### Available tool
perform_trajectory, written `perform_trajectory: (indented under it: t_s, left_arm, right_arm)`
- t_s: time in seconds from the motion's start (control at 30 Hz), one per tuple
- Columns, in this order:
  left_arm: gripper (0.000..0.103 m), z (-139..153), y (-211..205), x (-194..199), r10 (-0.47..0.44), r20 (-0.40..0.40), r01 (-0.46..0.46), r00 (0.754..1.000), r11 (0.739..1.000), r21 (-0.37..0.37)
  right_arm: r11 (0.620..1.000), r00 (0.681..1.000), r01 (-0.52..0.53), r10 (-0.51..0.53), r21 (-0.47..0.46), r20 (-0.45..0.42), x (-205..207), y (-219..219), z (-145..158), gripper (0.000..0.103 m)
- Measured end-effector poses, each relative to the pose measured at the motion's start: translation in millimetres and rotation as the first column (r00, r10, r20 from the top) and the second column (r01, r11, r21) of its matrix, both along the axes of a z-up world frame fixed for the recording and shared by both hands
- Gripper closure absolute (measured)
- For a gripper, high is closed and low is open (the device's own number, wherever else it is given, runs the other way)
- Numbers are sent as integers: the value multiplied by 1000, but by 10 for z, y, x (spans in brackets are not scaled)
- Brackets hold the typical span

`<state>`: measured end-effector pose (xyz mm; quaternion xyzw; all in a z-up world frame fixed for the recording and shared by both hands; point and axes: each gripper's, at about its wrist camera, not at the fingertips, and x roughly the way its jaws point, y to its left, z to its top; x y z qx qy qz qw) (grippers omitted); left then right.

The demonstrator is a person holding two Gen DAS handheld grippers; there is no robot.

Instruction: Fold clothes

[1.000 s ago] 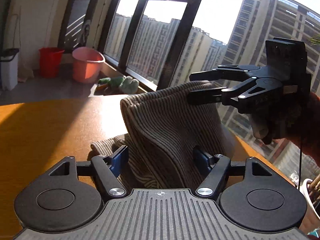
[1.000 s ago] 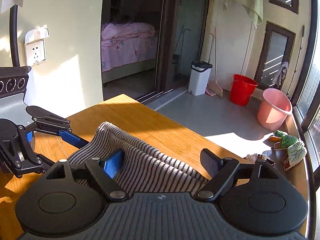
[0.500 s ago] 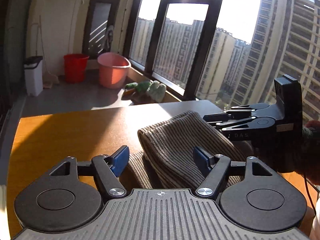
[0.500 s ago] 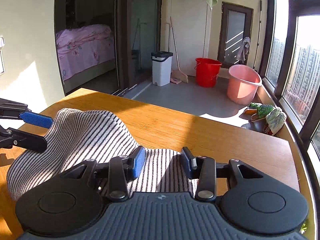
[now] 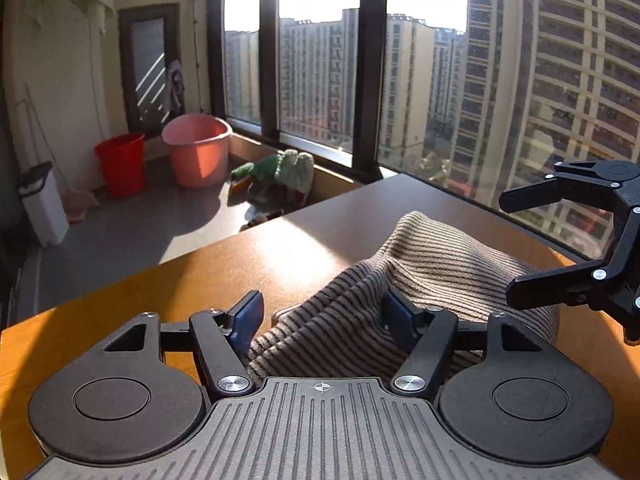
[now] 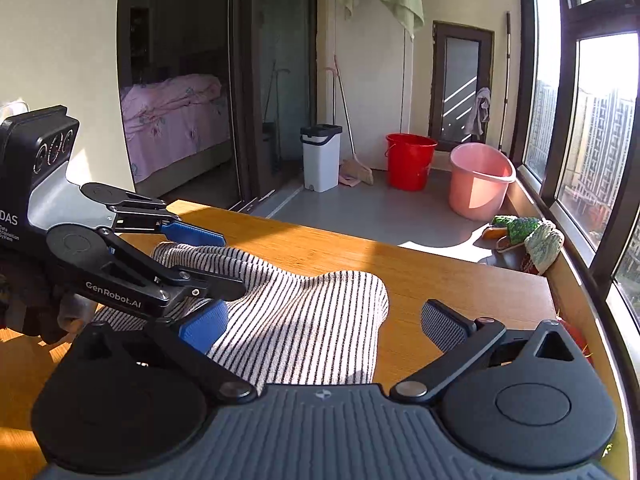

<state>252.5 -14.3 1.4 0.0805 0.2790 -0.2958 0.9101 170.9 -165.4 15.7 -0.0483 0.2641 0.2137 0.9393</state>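
Striped knit cloth, brown and cream, lay bunched on the wooden table (image 6: 460,280) as a soft mound: the striped knit garment (image 6: 304,320) sat directly ahead of both your tools. Your left gripper (image 5: 320,314) stood with its jaws spread, the fabric heaped between them, unpinched. Your right gripper (image 6: 320,322) was likewise wide apart, holding nothing. You looked to be between folds (release just made, by my reading); next you needed to pick a fresh edge and pinch it cleanly.

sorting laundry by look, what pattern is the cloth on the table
Thin dark and pale stripes on the garment, clearest in the right wrist view.
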Motion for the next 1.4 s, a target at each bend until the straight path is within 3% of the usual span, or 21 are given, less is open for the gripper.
perform_trajectory:
  t_s: [0.17, 0.3, 0.57, 0.8, 0.9, 1.1, 1.23, 1.33, 1.4]
  left_arm:
    - [26, -26, 50, 3, -1, -9, 1, 1000, 1000, -5]
    - [23, -23, 96, -39, 15, -11, -15, 1000, 1000, -5]
    - [20, -85, 401, -22, 48, -123, -60, 991, 994, -96]
    - [29, -160, 705, -242, 30, -274, -99, 961, 966, -239]
    - [29, -222, 691, -452, 11, -299, -97, 954, 957, -274]
    - [23, -268, 604, -885, -38, -272, -40, 962, 961, -274]
    - [24, -222, 782, -991, -28, -278, -70, 960, 940, -335]
    - [25, -127, 929, -1026, 16, -248, -109, 969, 924, -367]
    - [29, -37, 1006, -1025, 53, -221, -138, 974, 910, -391]
  right_arm:
    - [998, 994, 63, -64, -11, -88, -114, -30, -188, 0]
    - [993, 982, 98, -86, 64, -166, -11, -116, -288, 0]
    - [992, 997, 72, -76, -105, -29, 72, -2, -268, 0]
    - [978, 994, 102, -94, -184, 54, 447, 289, -296, 0]
    - [982, 996, 90, -86, -164, 30, 598, 401, -291, 0]
    - [988, 996, 84, -84, -132, 2, 594, 377, -224, 0]
    - [995, 997, 80, -80, -61, 16, 282, 245, -62, 0]
    - [999, 997, 20, -23, 33, 79, -43, 198, 51, 0]
    - [999, 997, -29, 26, 43, 70, -151, 275, 49, 0]
